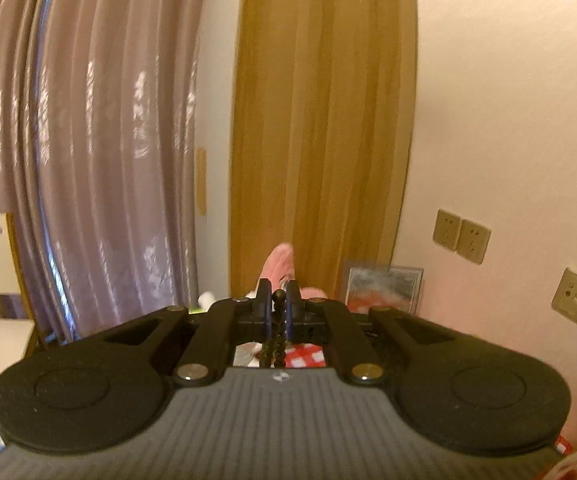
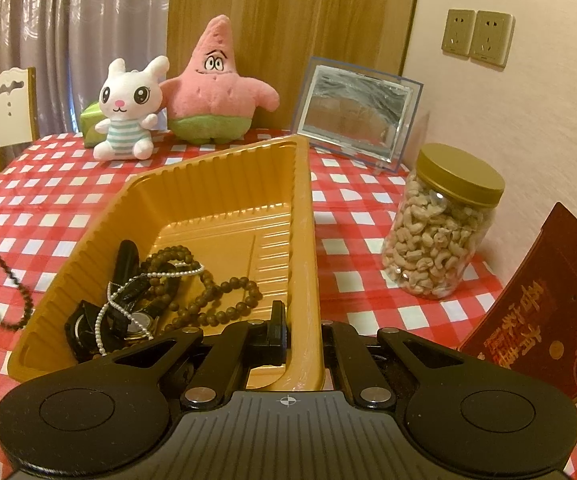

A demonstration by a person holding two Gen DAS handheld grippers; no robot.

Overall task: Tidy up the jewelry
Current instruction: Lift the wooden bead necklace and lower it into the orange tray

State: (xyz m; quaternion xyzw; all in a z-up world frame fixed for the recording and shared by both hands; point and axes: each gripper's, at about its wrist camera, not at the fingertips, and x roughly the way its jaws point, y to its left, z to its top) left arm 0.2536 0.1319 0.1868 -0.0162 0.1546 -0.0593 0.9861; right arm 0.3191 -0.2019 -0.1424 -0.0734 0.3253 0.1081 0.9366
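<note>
Two bead strings, a pearl strand and watches already lie in the tray (image 2: 224, 184) mid-bench. The left gripper (image 1: 279, 294) pinches a black bead necklace (image 1: 276, 340), hanging off the bench's left edge; the right gripper (image 2: 300, 320) clamps the tray's near wall.

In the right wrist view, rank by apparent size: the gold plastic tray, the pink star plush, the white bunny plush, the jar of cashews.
1. Gold ribbed plastic tray, clearly largest, though nearest the camera.
2. Pink star-shaped plush.
3 and 4. Clear cashew jar with gold lid and white bunny plush look about alike; the jar sits nearer, so I won't rank them.
</note>
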